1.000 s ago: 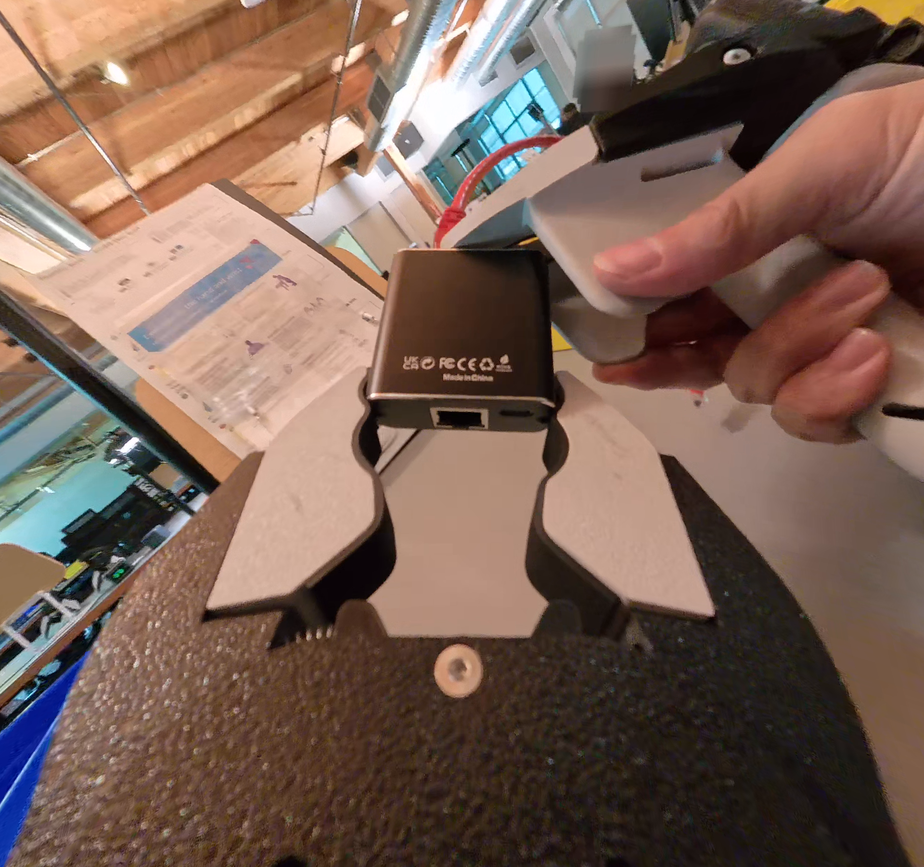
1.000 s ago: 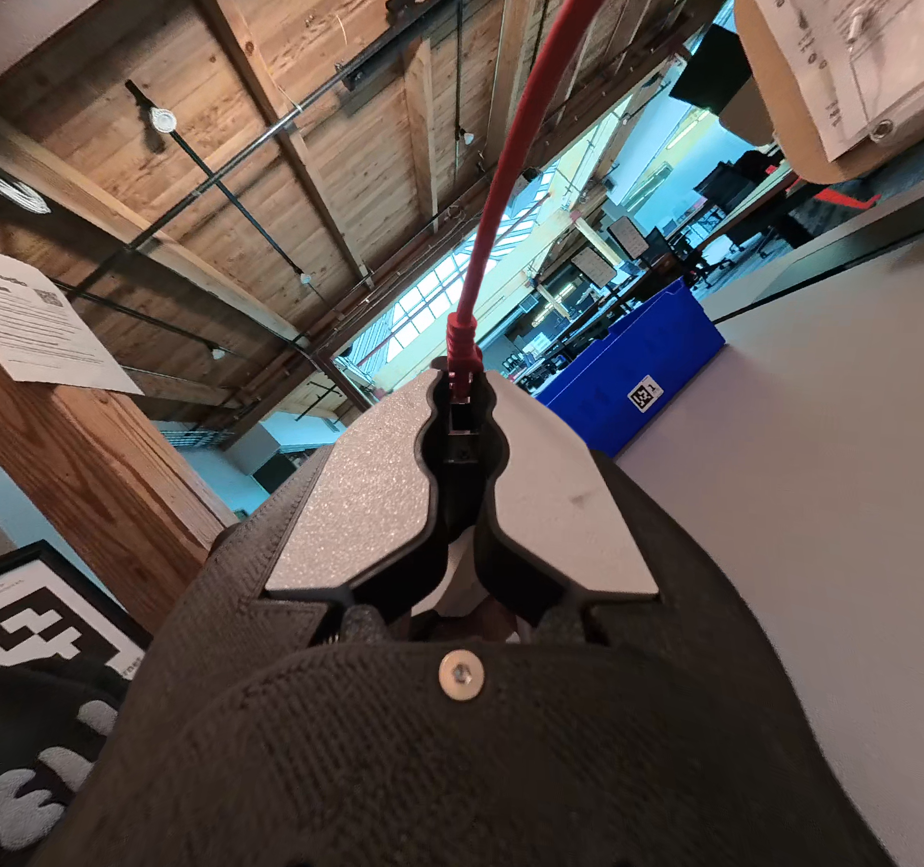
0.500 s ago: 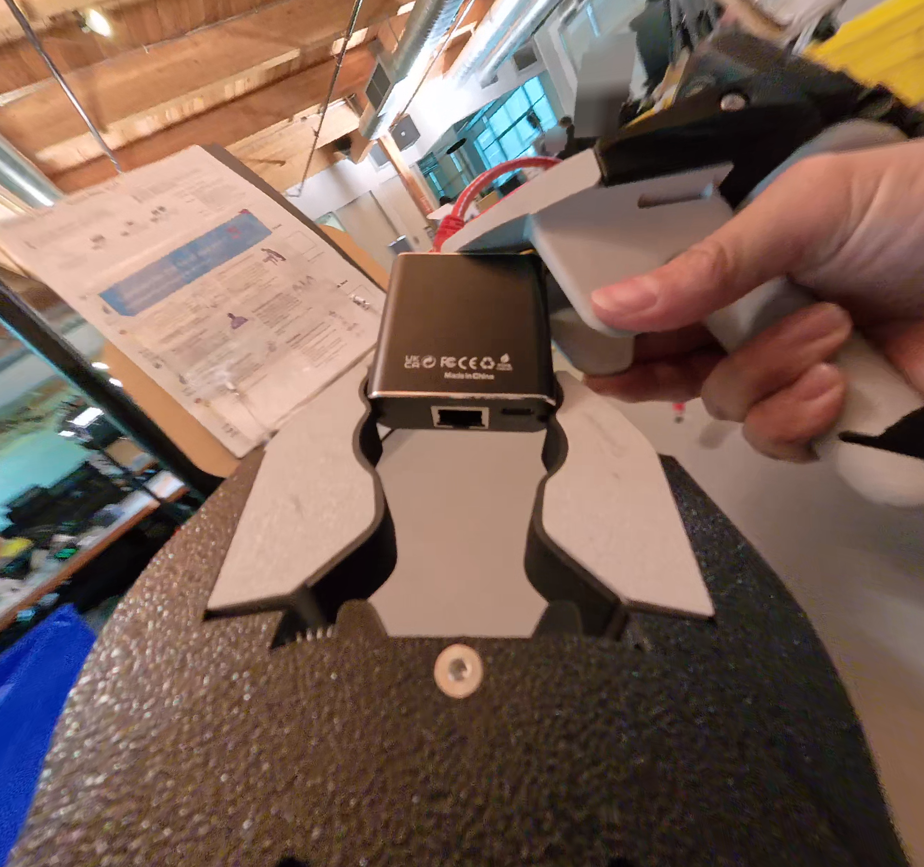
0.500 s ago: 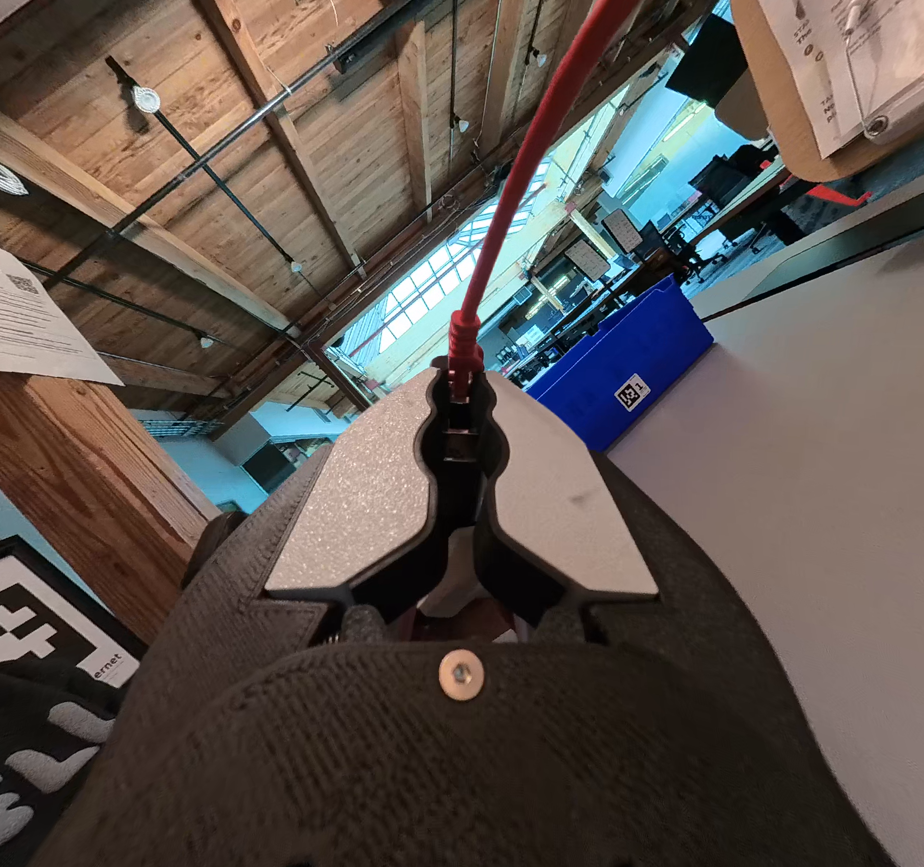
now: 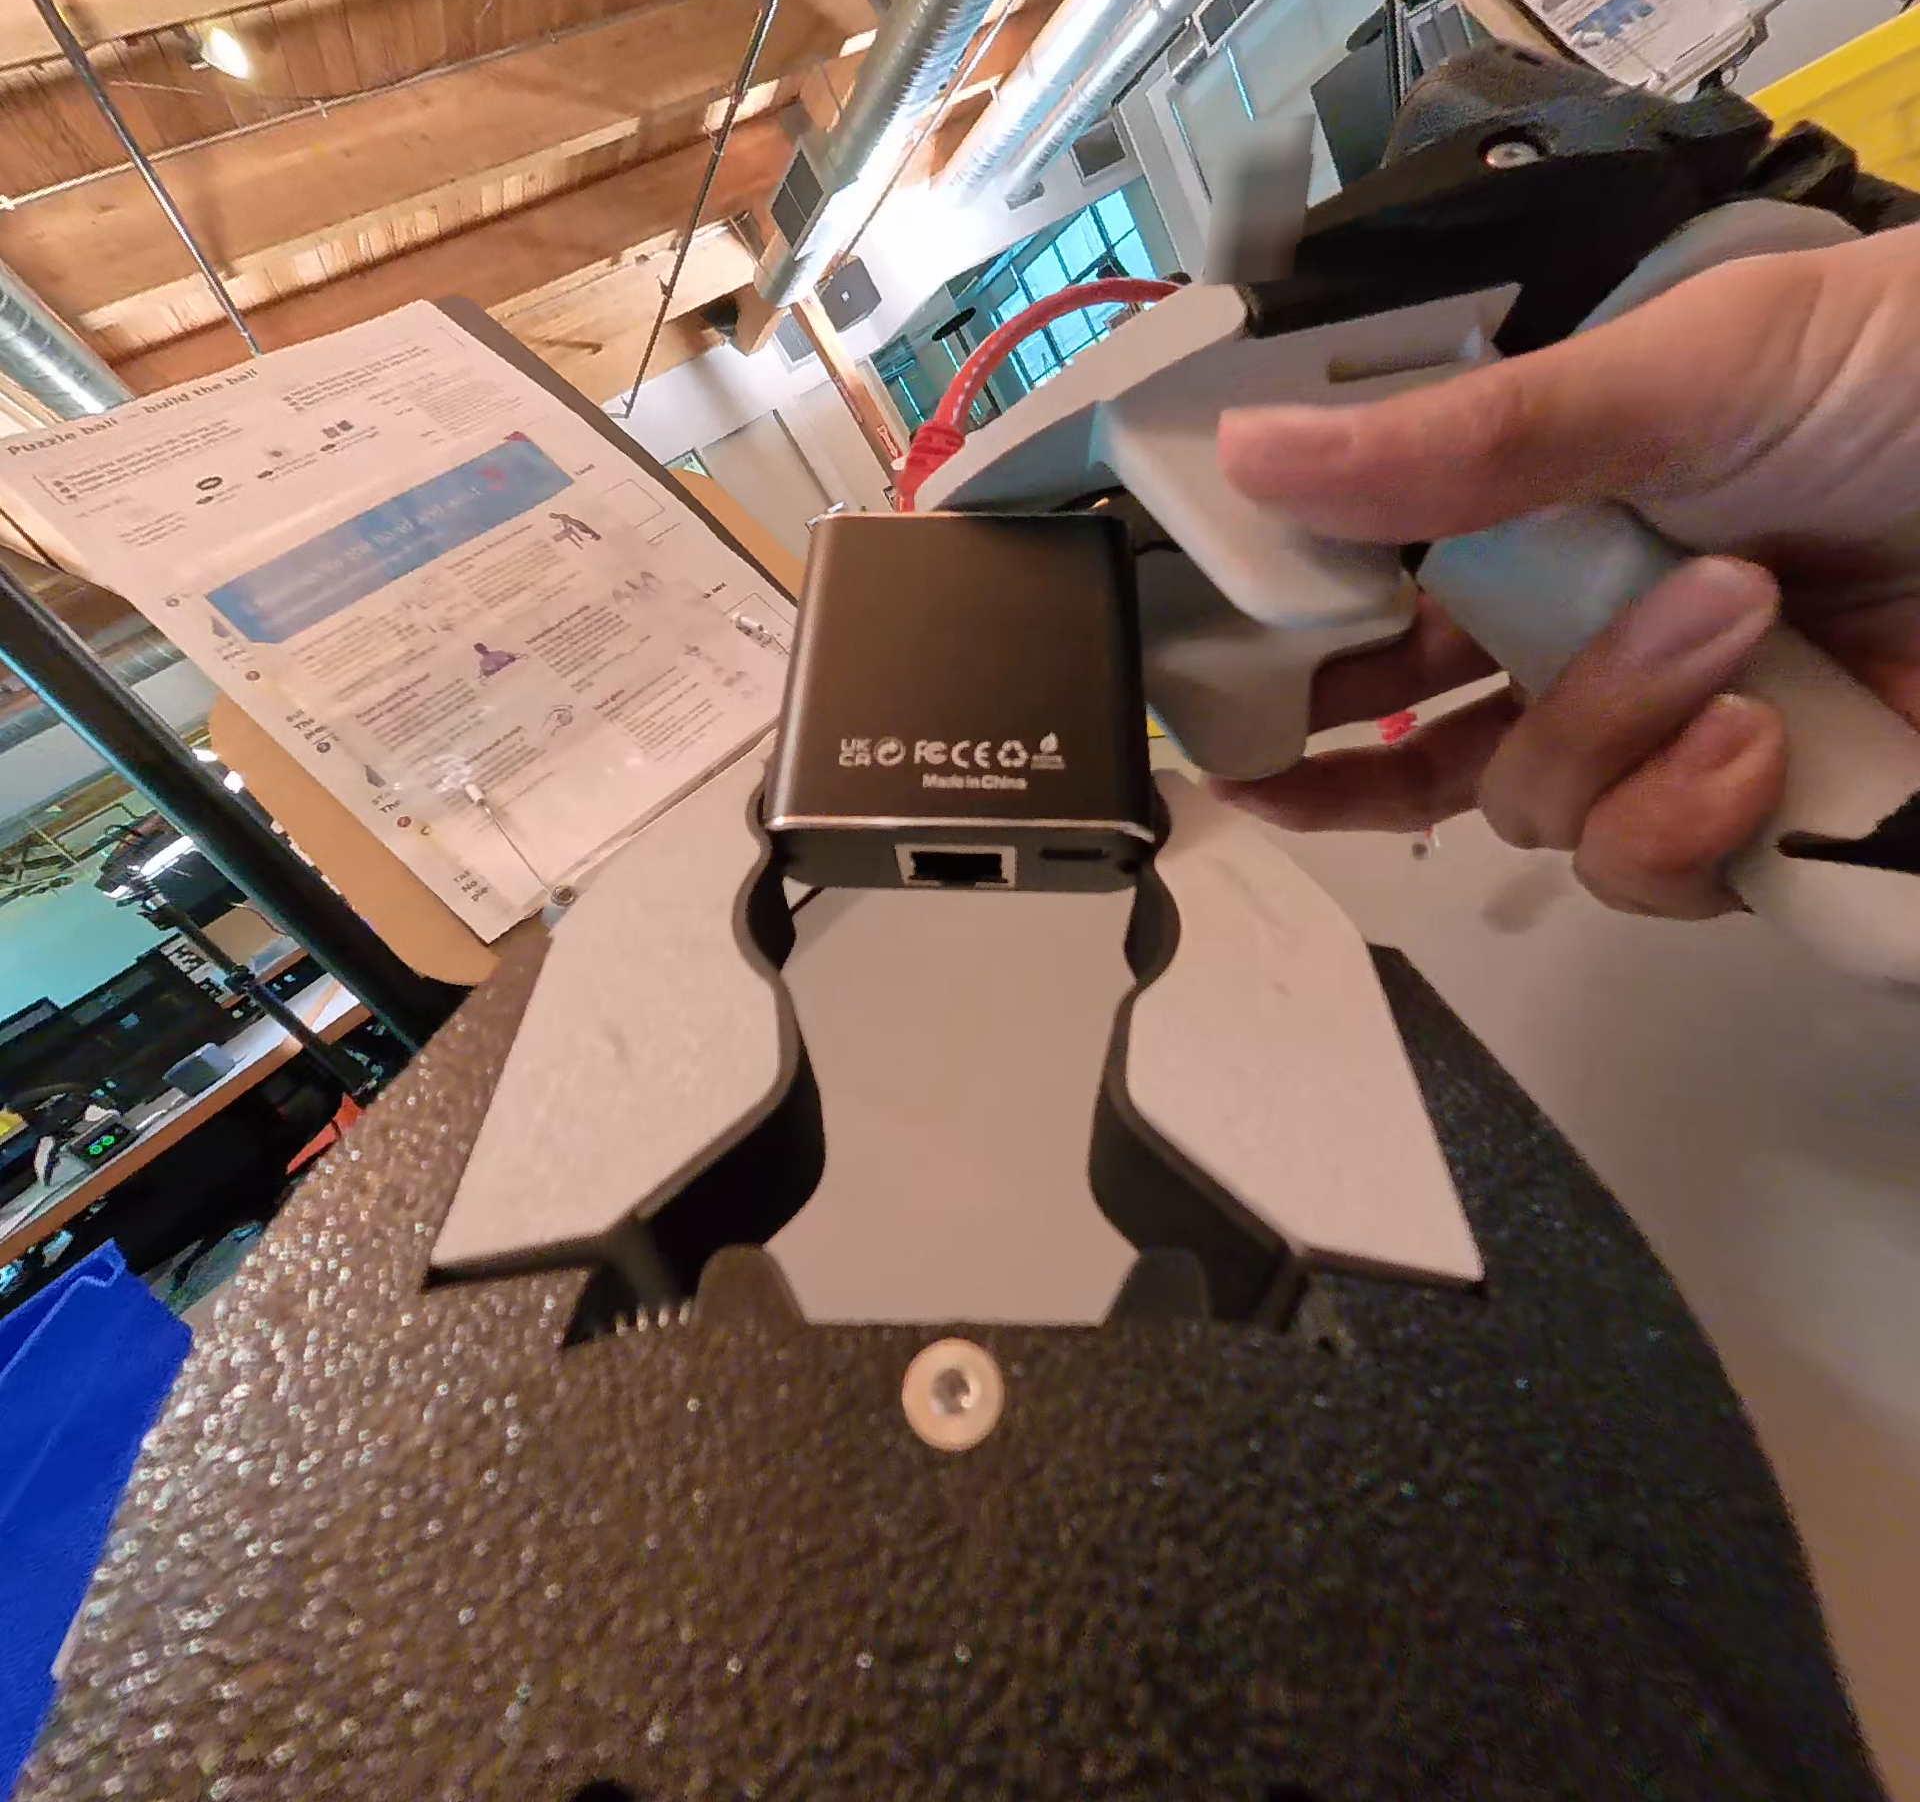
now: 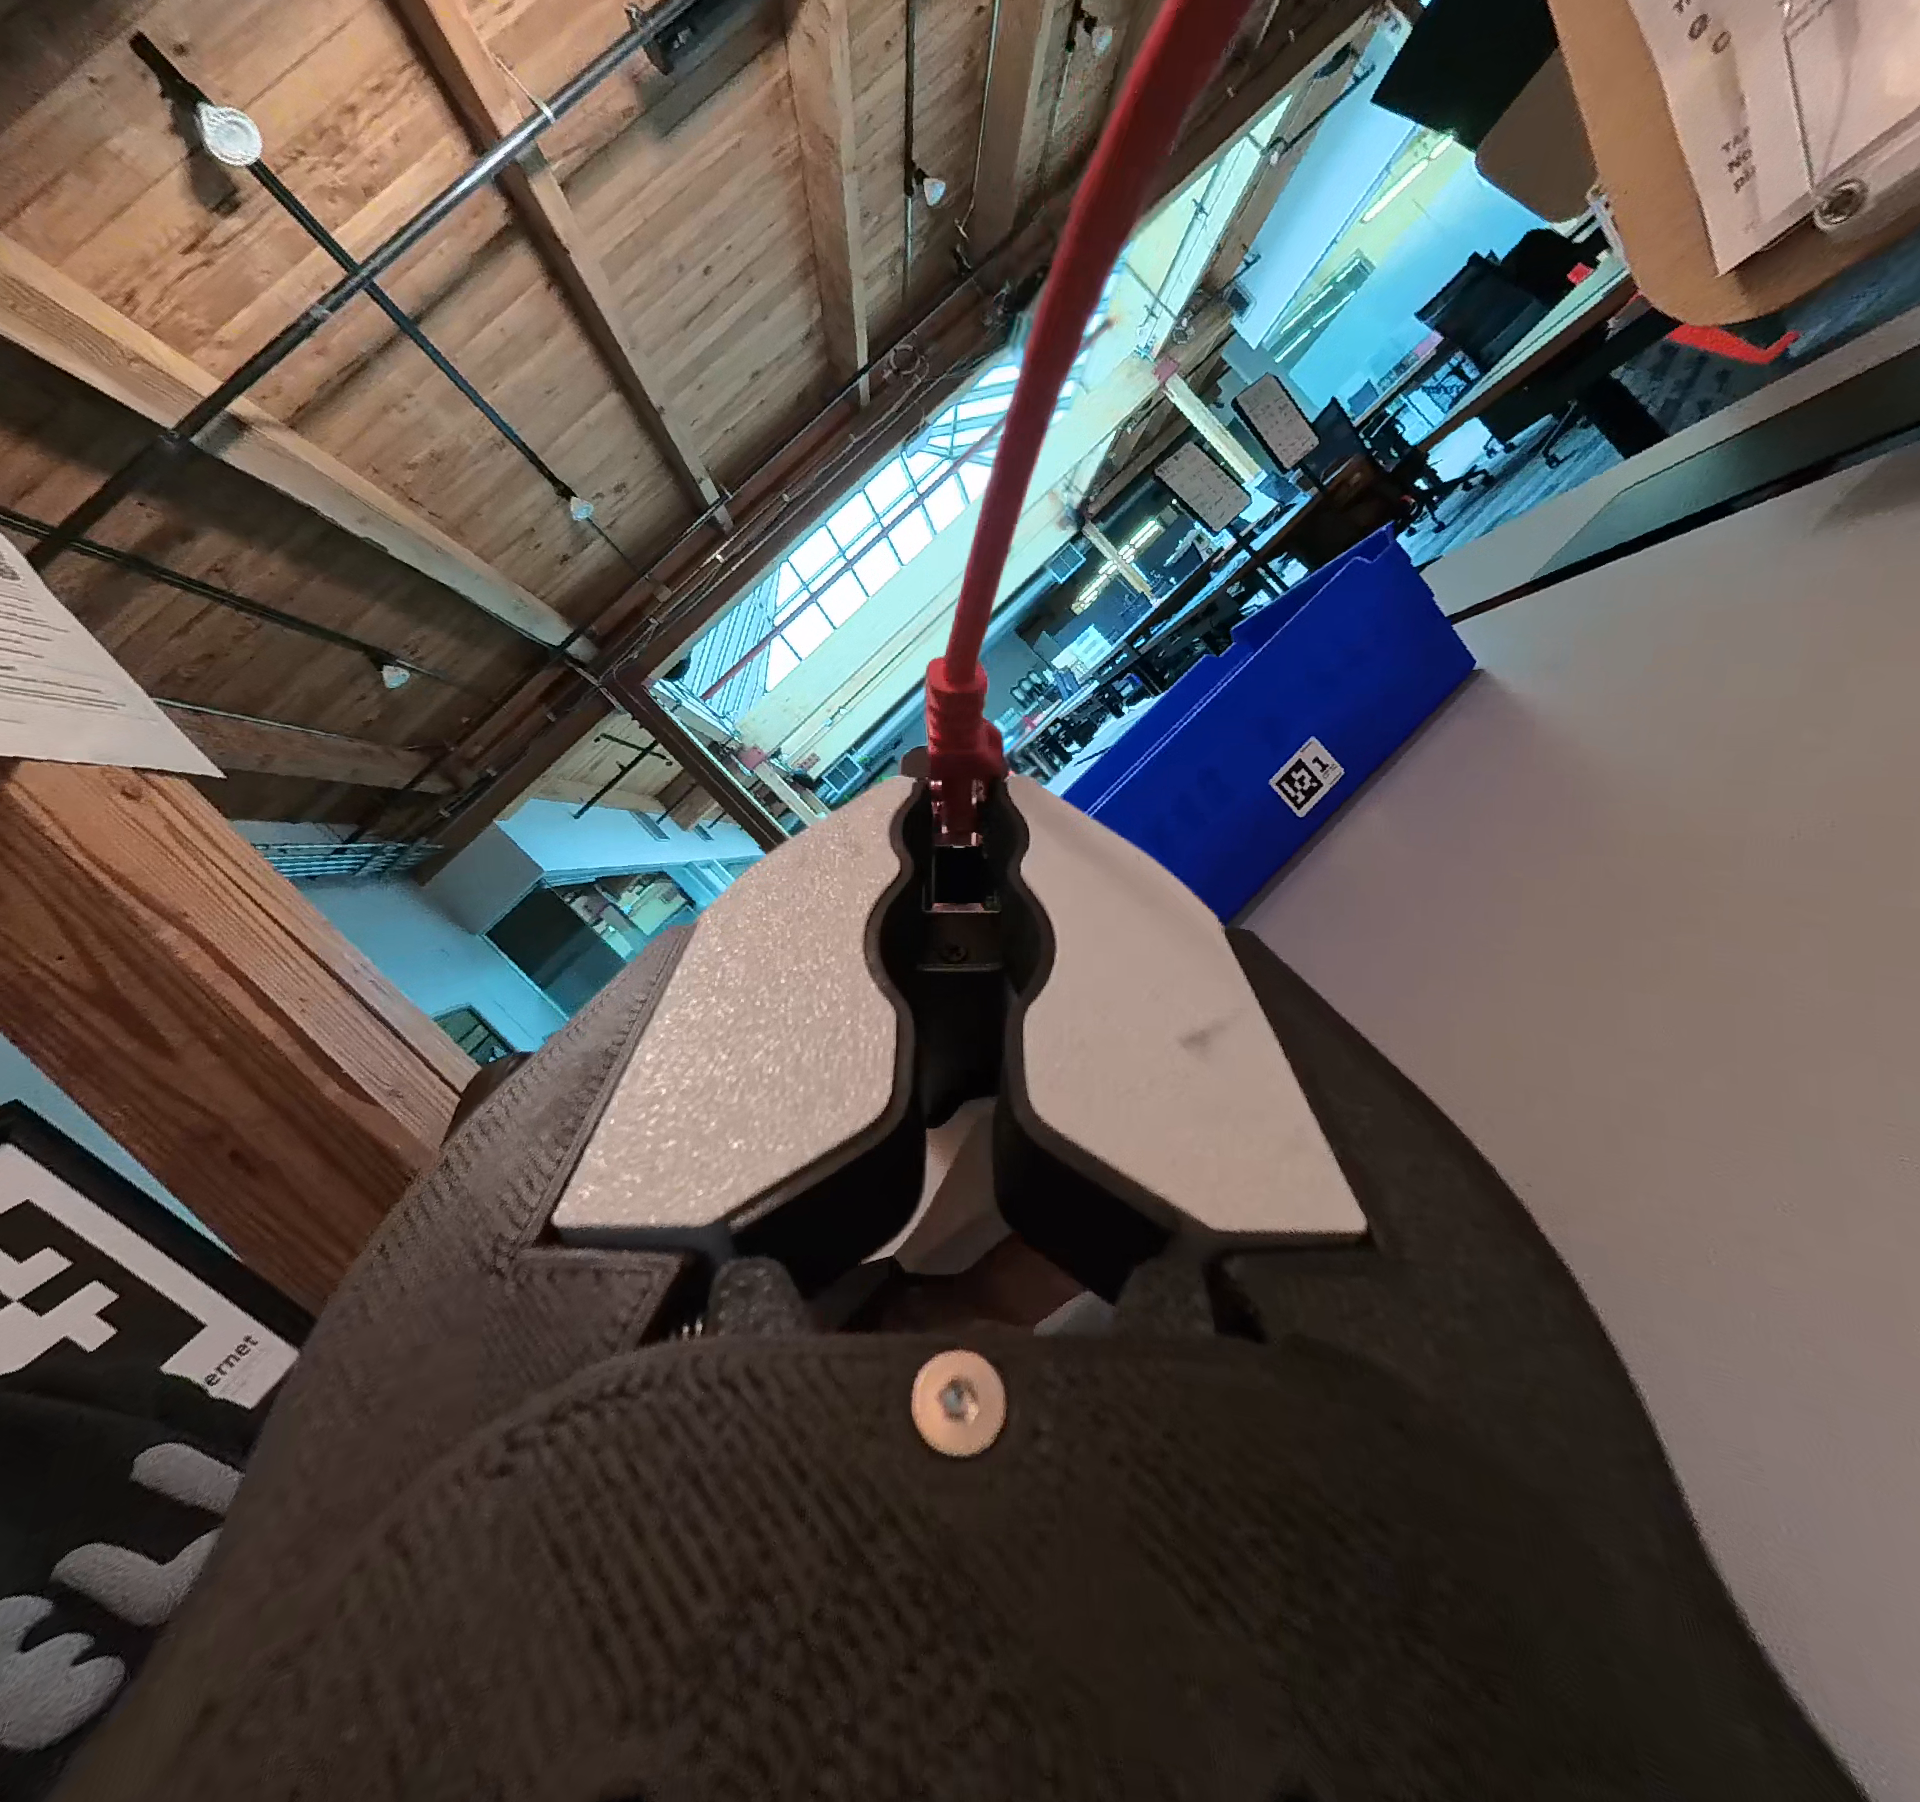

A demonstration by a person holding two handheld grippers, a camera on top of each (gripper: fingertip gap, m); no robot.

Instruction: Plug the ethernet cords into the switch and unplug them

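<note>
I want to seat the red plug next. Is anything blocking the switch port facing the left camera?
Nothing visible does: the port on the switch is empty and unobstructed. The red cord sits on the switch's far side.

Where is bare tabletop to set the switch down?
Bare grey tabletop lies right of the right gripper, bounded by the blue bin behind. Around the switch it is crowded: left gripper clamps it, hand close beside.

Left gripper [image 5: 958,859] is held level, jaws spread wide and clamped; right gripper [image 6: 961,817] is pinched nearly closed, gripped by a hand [image 5: 1621,599].
</note>
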